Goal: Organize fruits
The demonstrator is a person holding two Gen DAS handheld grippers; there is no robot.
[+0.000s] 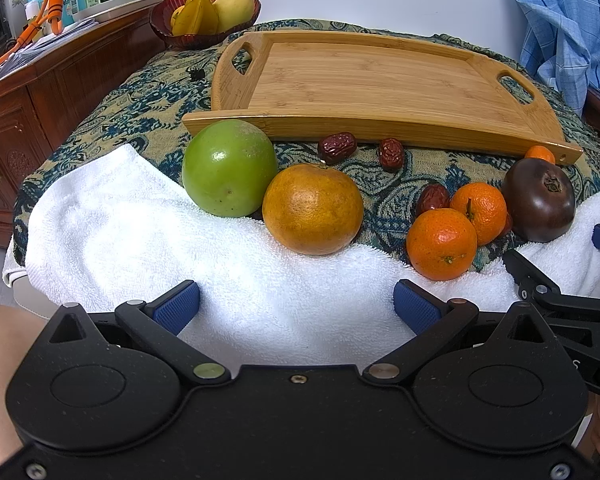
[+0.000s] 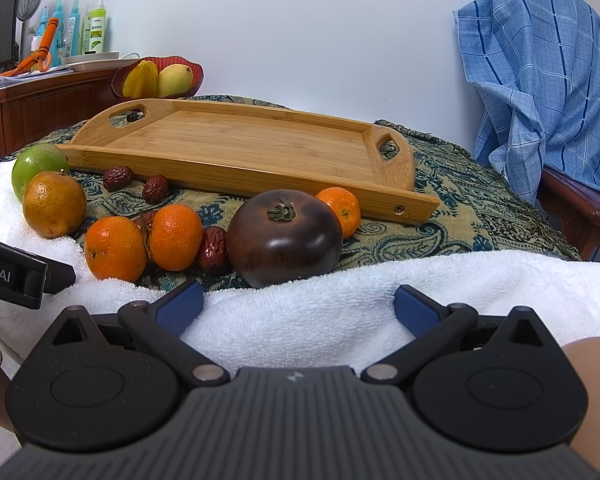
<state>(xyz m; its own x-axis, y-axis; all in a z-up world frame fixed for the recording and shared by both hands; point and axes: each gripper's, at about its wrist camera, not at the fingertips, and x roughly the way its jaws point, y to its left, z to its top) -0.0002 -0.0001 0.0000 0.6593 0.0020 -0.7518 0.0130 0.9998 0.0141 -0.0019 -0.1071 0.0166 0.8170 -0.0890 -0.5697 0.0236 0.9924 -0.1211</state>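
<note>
Left gripper (image 1: 296,308): fingers spread wide, empty, over the white towel (image 1: 140,232).
Right gripper (image 2: 298,306): fingers apart, empty.
Fruits: green apple (image 1: 228,168), large orange (image 1: 312,209), two tangerines (image 1: 441,244), dark fruit (image 2: 284,238) along the towel's far edge.
Wooden tray (image 1: 359,76): bare, behind them.
Partly hidden: a date (image 2: 214,249) and a small tangerine (image 2: 341,210) behind the dark fruit.
</note>
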